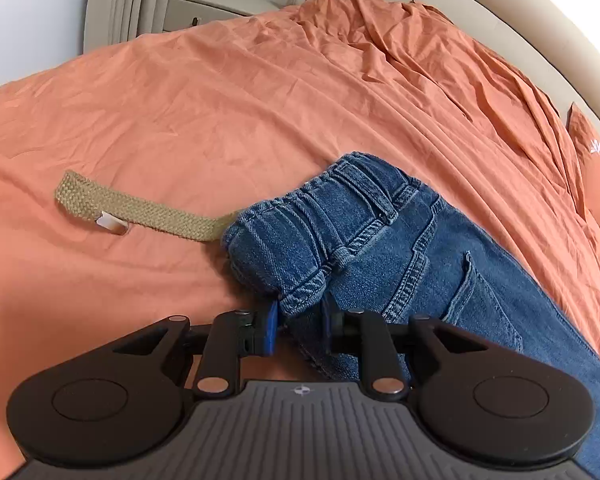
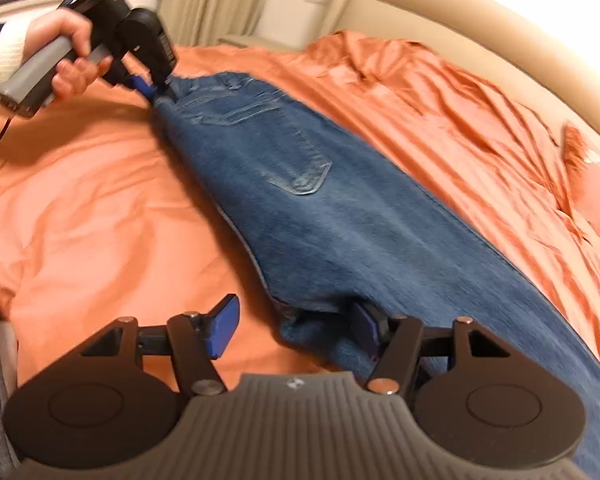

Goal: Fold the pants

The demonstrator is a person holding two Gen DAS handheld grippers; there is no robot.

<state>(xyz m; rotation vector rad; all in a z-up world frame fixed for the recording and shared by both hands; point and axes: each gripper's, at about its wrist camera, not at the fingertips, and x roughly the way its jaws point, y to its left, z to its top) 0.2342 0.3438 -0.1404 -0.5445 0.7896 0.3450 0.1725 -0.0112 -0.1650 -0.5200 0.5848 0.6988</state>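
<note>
- The pants are blue denim with stitched seams, a patch pocket and a gathered elastic waistband; they lie folded lengthwise as one long strip on the bed, running from the middle toward its near edge.
- The left gripper has its blue pads clamped on the bunched waistband corner.
- The right gripper stands open; the strip's lower edge lies between its fingers, against the right pad, while the left pad is clear of it.
- A woven khaki belt trails flat from the waistband.
- The rumpled orange sheet covers the bed, with a padded beige headboard curving behind.
</note>
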